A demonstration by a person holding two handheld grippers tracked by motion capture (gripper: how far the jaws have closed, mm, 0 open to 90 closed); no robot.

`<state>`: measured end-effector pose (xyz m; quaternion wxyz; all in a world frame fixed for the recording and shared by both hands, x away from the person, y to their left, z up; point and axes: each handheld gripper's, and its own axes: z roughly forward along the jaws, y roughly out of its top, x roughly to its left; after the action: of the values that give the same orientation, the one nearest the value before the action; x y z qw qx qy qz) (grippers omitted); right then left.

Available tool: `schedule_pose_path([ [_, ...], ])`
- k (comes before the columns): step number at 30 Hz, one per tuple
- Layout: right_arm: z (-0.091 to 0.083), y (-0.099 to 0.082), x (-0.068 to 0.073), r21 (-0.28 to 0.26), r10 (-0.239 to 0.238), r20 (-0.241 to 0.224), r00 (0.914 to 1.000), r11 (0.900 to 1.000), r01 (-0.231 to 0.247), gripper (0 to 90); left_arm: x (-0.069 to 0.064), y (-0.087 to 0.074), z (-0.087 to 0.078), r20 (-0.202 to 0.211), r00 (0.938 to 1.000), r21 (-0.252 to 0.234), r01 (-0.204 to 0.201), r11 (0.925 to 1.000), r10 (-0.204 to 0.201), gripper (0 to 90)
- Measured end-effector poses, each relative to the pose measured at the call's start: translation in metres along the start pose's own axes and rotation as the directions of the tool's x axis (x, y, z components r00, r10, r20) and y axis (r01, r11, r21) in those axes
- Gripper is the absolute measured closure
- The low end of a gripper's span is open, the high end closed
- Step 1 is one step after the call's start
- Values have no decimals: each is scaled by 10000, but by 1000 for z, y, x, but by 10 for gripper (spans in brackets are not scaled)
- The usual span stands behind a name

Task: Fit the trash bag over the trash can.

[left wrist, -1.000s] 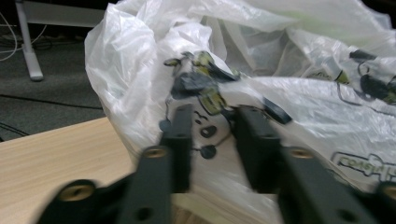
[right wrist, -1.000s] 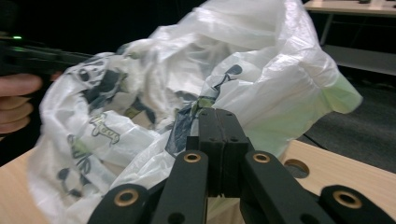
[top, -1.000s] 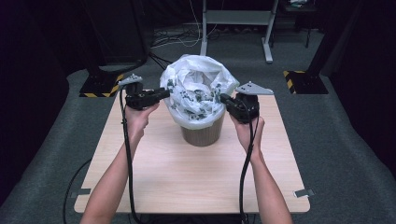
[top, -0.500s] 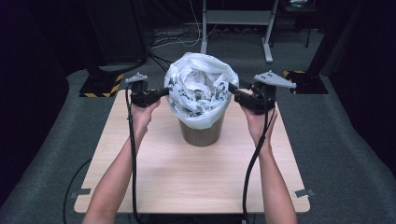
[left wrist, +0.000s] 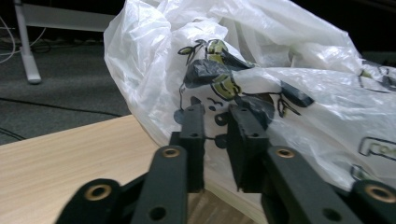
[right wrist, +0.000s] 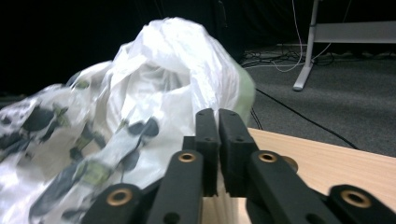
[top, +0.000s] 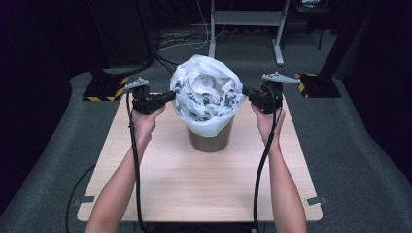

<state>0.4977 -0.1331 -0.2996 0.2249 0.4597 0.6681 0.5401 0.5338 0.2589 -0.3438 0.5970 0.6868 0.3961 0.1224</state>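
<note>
A brown bin (top: 210, 141) stands in the middle of the wooden table (top: 204, 189), lined with a white printed plastic bag (top: 206, 92) that billows above its rim. My left gripper (top: 171, 95) is level at the bag's left side. Its jaws have just been opening and stand a little apart (left wrist: 217, 109), with the bag's film (left wrist: 303, 93) showing through the gap, not pinched. My right gripper (top: 246, 91) is at the bag's right side, shut (right wrist: 217, 112), its tips against the bag (right wrist: 140, 107). I cannot tell whether any film is caught there.
Bare tabletop lies in front of the bin and around both forearms. Beyond the table, black stands with striped bases (top: 104, 90) (top: 318, 85) sit on the grey carpet. A metal desk frame (top: 243, 19) and loose cables lie farther back.
The right hand has moved outward to the right, from over the bag to beside it. The left hand has stayed about where it was.
</note>
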Motion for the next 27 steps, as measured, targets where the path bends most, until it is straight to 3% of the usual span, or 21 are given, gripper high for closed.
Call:
schedule_pose_path([
  [12,-20,-20,43,-148,-1165,-347,9926,9931,1161,900,-7,6,-11,-50,9998,-258,201,9995,-202,488],
  [15,-21,-22,52,-182,-1554,-128,9878,9877,1552,900,-7,8,-13,-91,9996,-296,256,9992,-258,455],
  [20,-21,-22,54,-247,-1348,-444,9899,9907,1338,900,-9,11,-17,-133,9996,-404,232,9989,-237,419],
  [23,-21,-26,62,-214,-1626,-461,9856,9866,1618,900,-11,15,-20,-200,9995,-481,214,9986,-224,401],
  [27,-21,-26,66,-297,-1646,-480,9852,9861,1633,900,-15,20,-23,-280,9995,-610,141,9980,-158,383],
])
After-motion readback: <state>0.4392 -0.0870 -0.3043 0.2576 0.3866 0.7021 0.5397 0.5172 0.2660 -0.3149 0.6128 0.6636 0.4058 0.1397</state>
